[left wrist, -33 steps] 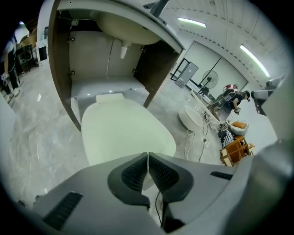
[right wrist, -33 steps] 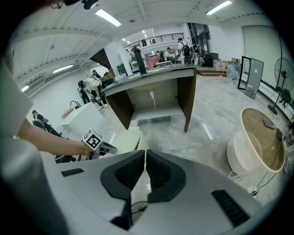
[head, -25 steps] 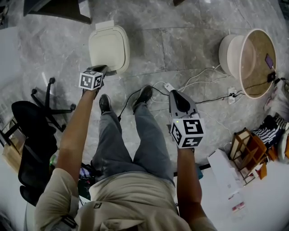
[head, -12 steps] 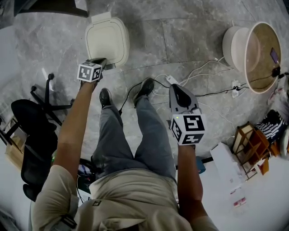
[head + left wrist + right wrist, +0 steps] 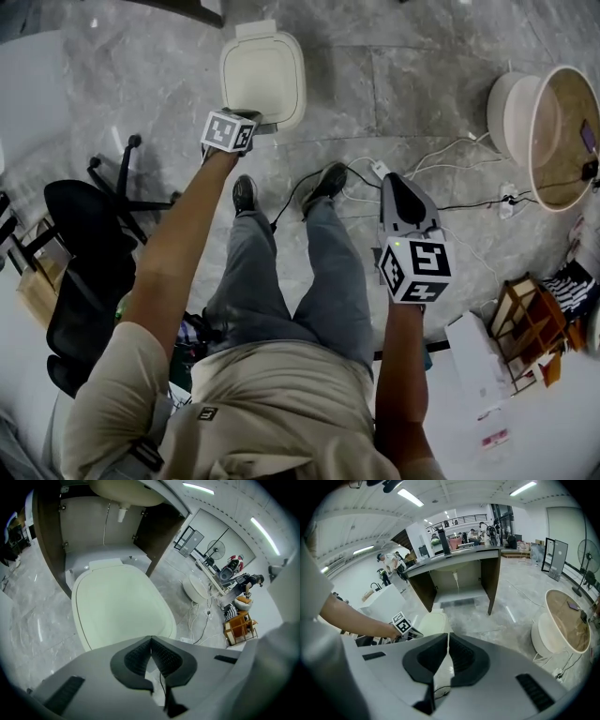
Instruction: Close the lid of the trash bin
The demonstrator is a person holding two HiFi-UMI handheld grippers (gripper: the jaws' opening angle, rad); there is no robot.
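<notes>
**Since the lid lies flat, the job looks done**

Though the head view has slid a little in the last second, the trash bin [image 5: 281,114] has looked the same all that time. Its cream lid [image 5: 119,606] lies flat on top, with no gap that I can see. The bin stands on the grey floor [image 5: 394,84], just ahead of the person's shoes [image 5: 245,194].

The left gripper [image 5: 151,644] sits at the near edge of the lid, as it did a second ago. Its jaws are pressed together and hold nothing. The right gripper [image 5: 448,639] is held up by the person's right leg, well away from the bin. Its jaws are together too, with nothing in them.

I think the lid is shut, so the left gripper can just lift away.
</notes>
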